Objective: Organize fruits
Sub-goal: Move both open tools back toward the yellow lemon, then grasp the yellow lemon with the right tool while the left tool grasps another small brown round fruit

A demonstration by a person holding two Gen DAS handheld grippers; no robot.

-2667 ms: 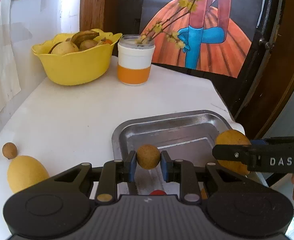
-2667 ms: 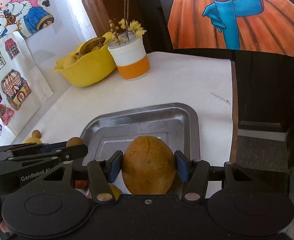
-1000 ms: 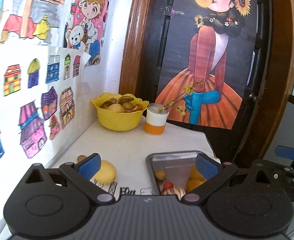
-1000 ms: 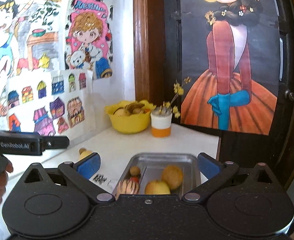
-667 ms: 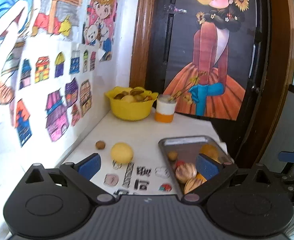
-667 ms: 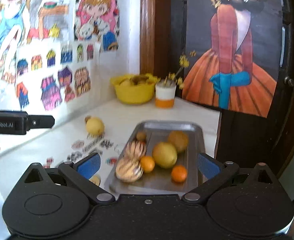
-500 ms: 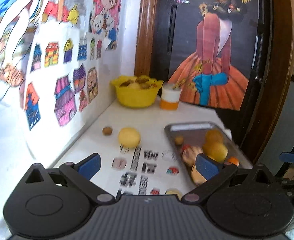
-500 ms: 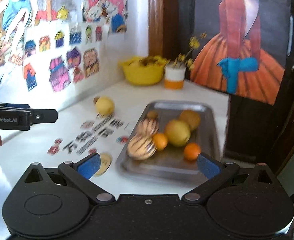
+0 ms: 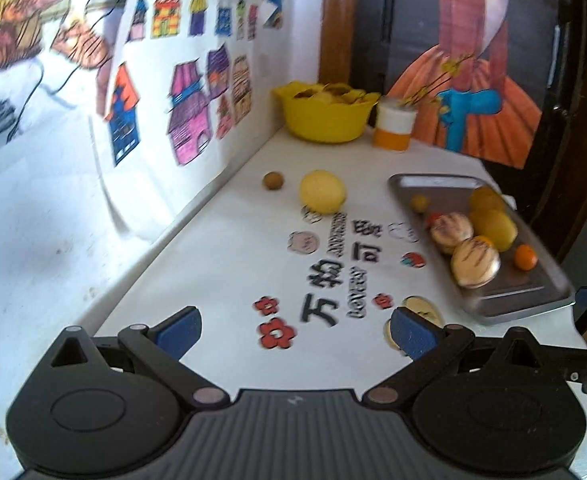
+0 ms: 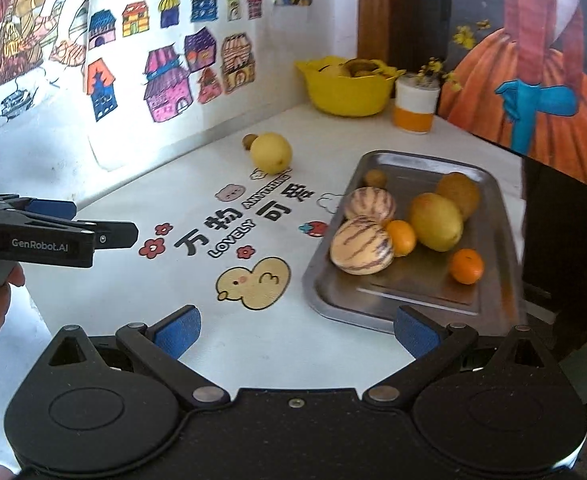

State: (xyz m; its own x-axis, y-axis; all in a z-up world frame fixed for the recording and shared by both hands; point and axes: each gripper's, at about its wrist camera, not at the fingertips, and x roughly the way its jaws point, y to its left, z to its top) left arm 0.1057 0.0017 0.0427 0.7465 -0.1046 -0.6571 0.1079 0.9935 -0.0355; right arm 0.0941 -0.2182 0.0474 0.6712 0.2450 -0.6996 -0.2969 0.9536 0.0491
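Right wrist view: my right gripper [image 10: 295, 332] and left gripper [image 9: 293, 330] both gape empty above the table [image 10: 197, 344]; fruit fills the tray [image 10: 493, 216].

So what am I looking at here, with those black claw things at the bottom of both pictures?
They are hand-held grippers, one in each of a person's hands, each with a camera looking out along its blue-padded jaws. One picture is from the left gripper, the other from the right gripper. Both stand open and hold nothing. On the white table sits a silver metal tray holding two striped melons, small oranges and yellow-brown fruits. A round yellow fruit and a small brown fruit lie loose on the table by the wall. At the back stand a yellow bowl of fruit and a white-and-orange jar.
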